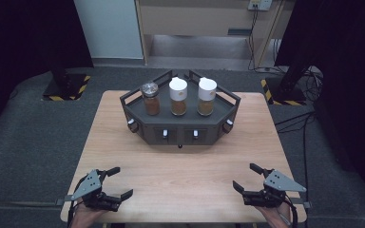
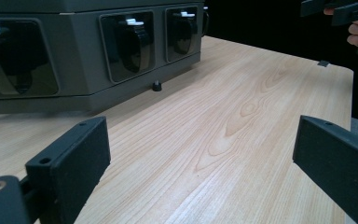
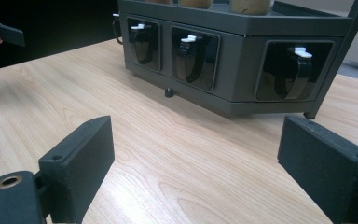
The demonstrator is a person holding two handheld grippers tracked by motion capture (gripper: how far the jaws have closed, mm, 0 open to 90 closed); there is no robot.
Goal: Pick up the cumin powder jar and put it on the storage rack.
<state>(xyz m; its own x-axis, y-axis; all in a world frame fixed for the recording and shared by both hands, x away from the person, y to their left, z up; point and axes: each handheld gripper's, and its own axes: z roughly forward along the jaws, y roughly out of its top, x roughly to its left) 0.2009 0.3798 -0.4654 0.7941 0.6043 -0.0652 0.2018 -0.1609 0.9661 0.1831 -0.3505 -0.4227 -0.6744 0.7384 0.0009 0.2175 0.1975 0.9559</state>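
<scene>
High view: dark spice rack (image 1: 180, 130) seen at table (image 1: 180, 175) far-centre w/ 3 jars (image 1: 178, 97); left gripper (image 1: 116, 182) & right gripper (image 1: 246, 176) held near edge, jaws spread, nothing gripped.
Left gripper view: rack (image 2: 81, 70) ahead-left, top cut off.
Right gripper view: jar (image 3: 251, 5) tops cropped; bare wood btwn.

rack (image 1: 180, 130) – table (image 1: 180, 180) rear centre | three jars (image 1: 178, 97) on rack | grippers – near corners

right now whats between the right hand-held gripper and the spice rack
Only bare wooden table: the high view shows nothing between the right hand-held gripper and the spice rack.
</scene>
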